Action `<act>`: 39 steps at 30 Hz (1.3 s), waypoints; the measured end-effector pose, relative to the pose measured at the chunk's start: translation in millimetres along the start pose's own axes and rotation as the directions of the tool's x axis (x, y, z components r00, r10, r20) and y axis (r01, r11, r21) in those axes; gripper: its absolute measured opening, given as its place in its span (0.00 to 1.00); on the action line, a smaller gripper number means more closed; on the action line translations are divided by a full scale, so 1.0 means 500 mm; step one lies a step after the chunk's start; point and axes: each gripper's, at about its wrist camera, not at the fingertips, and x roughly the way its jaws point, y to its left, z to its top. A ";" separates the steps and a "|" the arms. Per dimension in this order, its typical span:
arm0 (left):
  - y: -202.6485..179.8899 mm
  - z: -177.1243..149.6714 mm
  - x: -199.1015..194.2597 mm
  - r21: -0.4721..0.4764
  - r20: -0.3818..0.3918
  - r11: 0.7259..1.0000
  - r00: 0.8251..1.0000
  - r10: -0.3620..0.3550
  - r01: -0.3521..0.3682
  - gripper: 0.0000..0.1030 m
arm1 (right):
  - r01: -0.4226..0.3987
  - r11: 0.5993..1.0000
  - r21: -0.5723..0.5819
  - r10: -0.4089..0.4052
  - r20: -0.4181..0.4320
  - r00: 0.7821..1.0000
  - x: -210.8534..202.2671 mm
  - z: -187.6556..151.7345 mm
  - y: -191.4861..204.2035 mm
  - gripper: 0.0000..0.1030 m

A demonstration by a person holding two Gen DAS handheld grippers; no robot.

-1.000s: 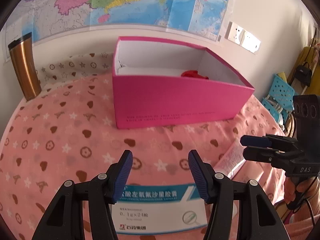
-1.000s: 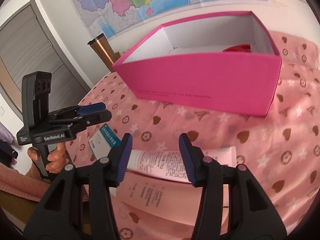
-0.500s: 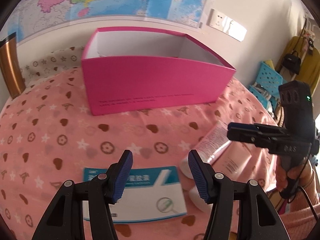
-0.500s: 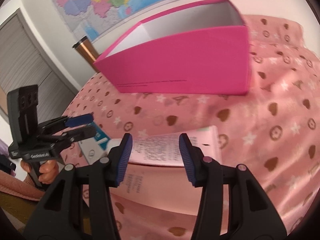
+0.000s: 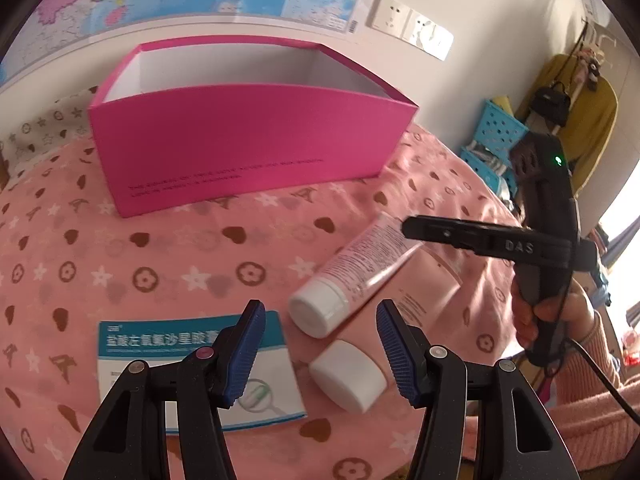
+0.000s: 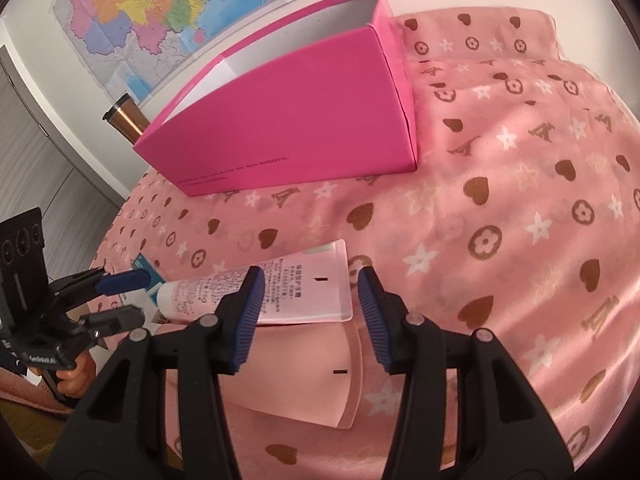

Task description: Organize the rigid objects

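Positioning both grippers over the items lying on the pink patterned cloth [image 6: 520, 168]

Right gripper [image 6: 308, 312] is hovering, fingers spread, over the upper pink plastic tube [image 6: 280, 292] – straddle it squarely; left gripper [image 5: 320, 344], spread and empty, is hanging near the white-and-teal medicine box [image 5: 160, 352] – open magenta cardboard box [image 5: 248, 140] is standing behind

Daylight fills both my views, bright and soft. A window [image 5: 624, 216] right of the pink box [image 5: 248, 136] blows out white. The tubes [image 6: 280, 292] cast soft, faint shadows. My fisheye lenses bend the wall map [image 6: 160, 4] and darken every corner; focus stays sharp.
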 end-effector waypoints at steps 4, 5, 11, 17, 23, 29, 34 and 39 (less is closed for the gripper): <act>-0.007 -0.002 0.005 0.007 -0.016 1.000 1.000 -0.016 0.016 0.54 | -0.003 1.000 -0.002 0.003 -0.006 1.000 0.009 0.002 -0.001 0.49; -0.008 -0.002 0.006 0.007 -0.019 1.000 1.000 -0.019 0.019 0.51 | -0.004 1.000 -0.003 0.004 -0.007 1.000 0.010 0.003 -0.002 0.49; -0.006 0.000 0.019 -0.013 -0.058 0.998 0.996 -0.067 0.067 0.39 | -0.008 1.000 -0.003 0.008 -0.019 1.000 0.019 0.004 -0.002 0.49; -0.011 0.005 0.023 -0.012 -0.068 0.998 0.996 -0.064 0.064 0.36 | -0.017 1.000 -0.009 0.016 -0.027 1.000 0.021 0.004 0.000 0.50; -0.010 0.011 0.033 -0.023 -0.069 0.998 0.996 -0.053 0.052 0.36 | -0.012 1.000 0.002 0.012 -0.023 1.000 0.019 0.002 0.000 0.50; -0.010 0.017 0.039 -0.025 -0.065 0.999 0.997 -0.034 0.033 0.36 | -0.015 1.000 0.003 0.015 -0.009 1.000 0.010 0.001 0.002 0.50; -0.010 0.027 0.036 -0.020 -0.047 1.000 0.999 -0.024 0.023 0.36 | -0.019 1.000 -0.008 0.019 0.008 1.000 -0.003 0.003 0.008 0.50; -0.008 0.032 0.031 -0.020 -0.032 1.000 0.999 -0.021 0.020 0.36 | -0.024 1.000 -0.012 0.025 0.020 0.999 -0.013 0.005 0.010 0.50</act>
